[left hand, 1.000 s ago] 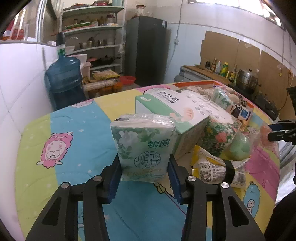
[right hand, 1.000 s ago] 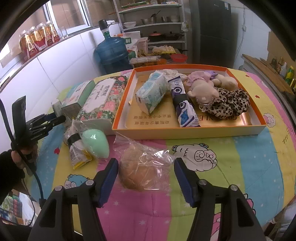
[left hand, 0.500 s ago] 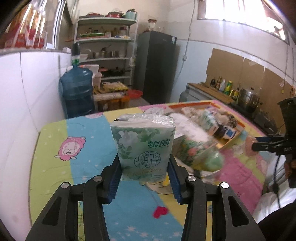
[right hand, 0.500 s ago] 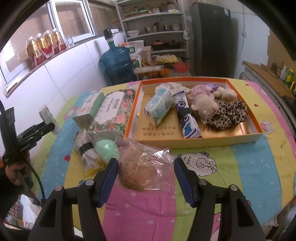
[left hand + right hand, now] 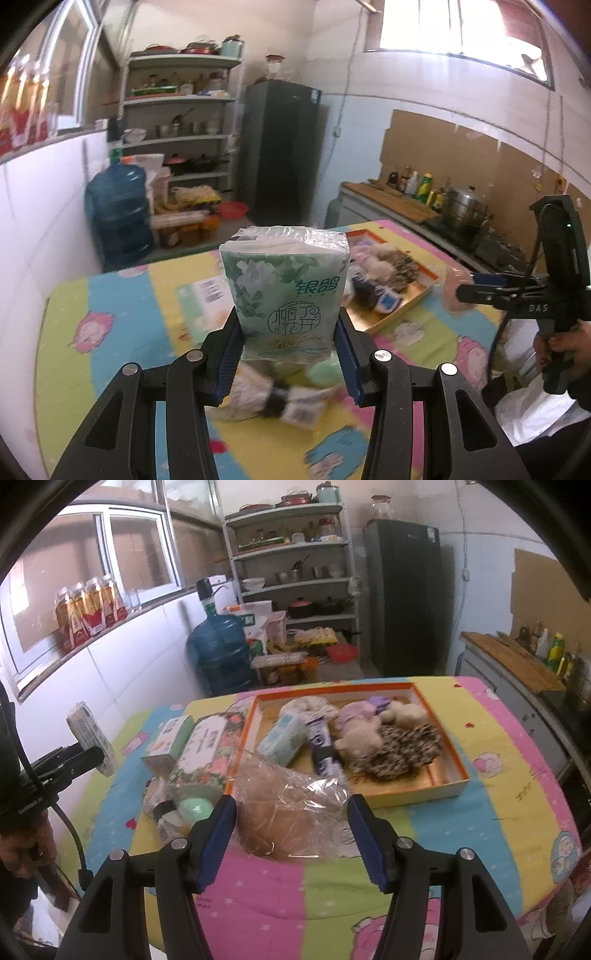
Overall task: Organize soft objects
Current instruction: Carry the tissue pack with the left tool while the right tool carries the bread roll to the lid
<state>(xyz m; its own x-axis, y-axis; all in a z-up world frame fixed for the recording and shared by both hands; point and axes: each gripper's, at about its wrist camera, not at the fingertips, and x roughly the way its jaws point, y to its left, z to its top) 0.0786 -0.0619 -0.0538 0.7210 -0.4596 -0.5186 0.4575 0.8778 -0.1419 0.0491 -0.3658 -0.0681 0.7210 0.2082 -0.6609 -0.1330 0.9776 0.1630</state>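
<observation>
My left gripper (image 5: 287, 326) is shut on a green tissue pack (image 5: 284, 280), held upright above the colourful table cover. In the right wrist view the same pack (image 5: 86, 727) shows at the left, up in the air. My right gripper (image 5: 291, 814) is shut on a bun in a clear plastic bag (image 5: 280, 823), just in front of the orange tray (image 5: 406, 795). Inside the tray lie a blue tissue pack (image 5: 284, 734), a purple pack (image 5: 321, 746), a plush toy (image 5: 362, 731) and leopard fabric (image 5: 399, 753). The right gripper (image 5: 480, 291) appears at the right of the left wrist view.
Left of the tray stand a floral tissue box (image 5: 207, 746) and a green-white box (image 5: 166, 738). A mint sponge (image 5: 195, 806) and a banded packet (image 5: 162, 808) lie near them. A water jug (image 5: 221, 650), shelves and a fridge stand beyond the table's far edge.
Both grippers have risen with their loads still held. The left one has also swung away from the boxes, so the tray now shows behind the tissue pack.
</observation>
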